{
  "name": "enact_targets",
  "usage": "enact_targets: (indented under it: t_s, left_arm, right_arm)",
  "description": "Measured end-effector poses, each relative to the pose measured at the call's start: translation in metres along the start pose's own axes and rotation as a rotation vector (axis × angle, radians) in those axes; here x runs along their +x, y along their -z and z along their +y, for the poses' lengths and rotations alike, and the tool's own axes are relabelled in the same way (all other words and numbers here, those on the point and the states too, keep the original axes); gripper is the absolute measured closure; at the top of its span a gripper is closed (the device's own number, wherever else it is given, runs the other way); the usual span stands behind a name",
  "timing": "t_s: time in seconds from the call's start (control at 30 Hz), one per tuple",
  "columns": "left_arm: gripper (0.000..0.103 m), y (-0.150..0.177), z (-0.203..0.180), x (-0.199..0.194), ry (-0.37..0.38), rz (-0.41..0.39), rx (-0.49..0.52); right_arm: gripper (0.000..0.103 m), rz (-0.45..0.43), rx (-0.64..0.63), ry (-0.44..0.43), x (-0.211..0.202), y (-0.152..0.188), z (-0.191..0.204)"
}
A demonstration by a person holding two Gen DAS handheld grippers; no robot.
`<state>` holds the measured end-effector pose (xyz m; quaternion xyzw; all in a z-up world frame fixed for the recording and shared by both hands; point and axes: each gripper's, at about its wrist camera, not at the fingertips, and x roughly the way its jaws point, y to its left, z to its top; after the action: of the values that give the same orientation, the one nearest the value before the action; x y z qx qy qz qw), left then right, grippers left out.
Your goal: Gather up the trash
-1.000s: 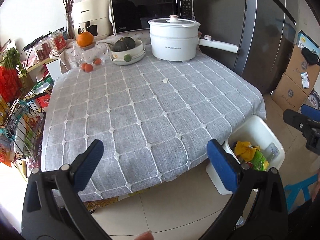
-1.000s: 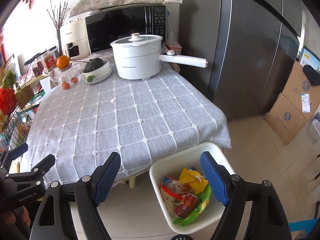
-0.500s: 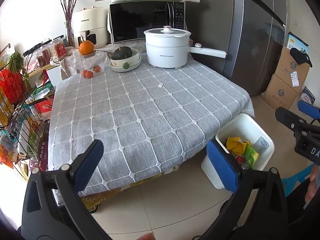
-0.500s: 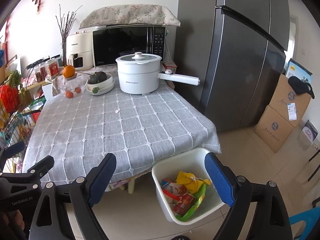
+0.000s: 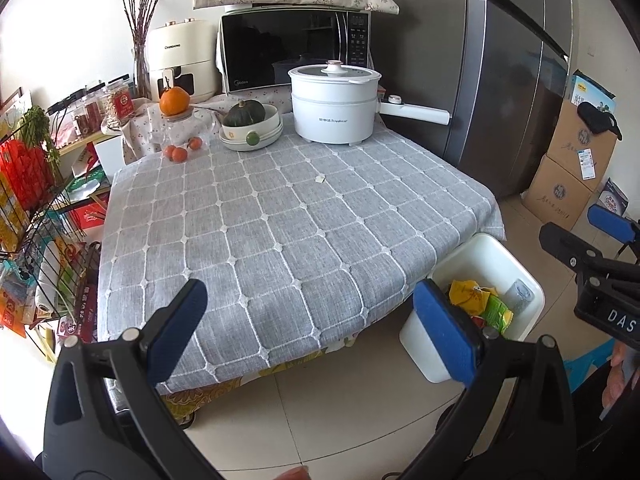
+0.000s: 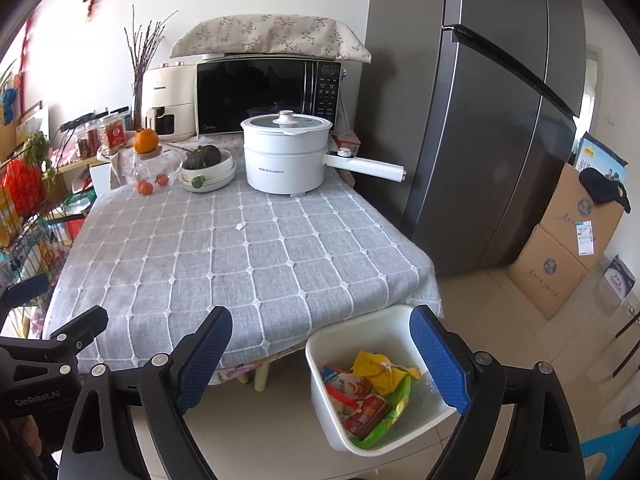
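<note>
Both grippers held off the near edge of the counter, empty. Left gripper and right gripper: fingers spread wide. White bin on the floor beside the counter's right corner, containing wrappers. A small scrap lies mid-counter.

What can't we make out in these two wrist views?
- White bin, left wrist view: contents partly hidden behind the left claw finger.
- Same bin, right wrist view: lowest items under the top wrappers are covered.
- Small white scrap on the tablecloth: too small to identify.
- Right claw: only its open fingers show.
</note>
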<state>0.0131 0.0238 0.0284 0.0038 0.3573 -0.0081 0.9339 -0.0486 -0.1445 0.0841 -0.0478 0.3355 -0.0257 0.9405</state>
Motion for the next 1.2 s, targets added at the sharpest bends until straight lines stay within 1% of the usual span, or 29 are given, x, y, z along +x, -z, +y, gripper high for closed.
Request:
enact_targets:
  t_s: [1.2]
  left_arm:
    - [0.001, 0.0011, -0.0031, -0.0008, -0.006, 0.01, 0.009]
  right_arm:
    - [0.011, 0.002, 0.003, -0.002, 0.0001, 0.0039, 0.0041]
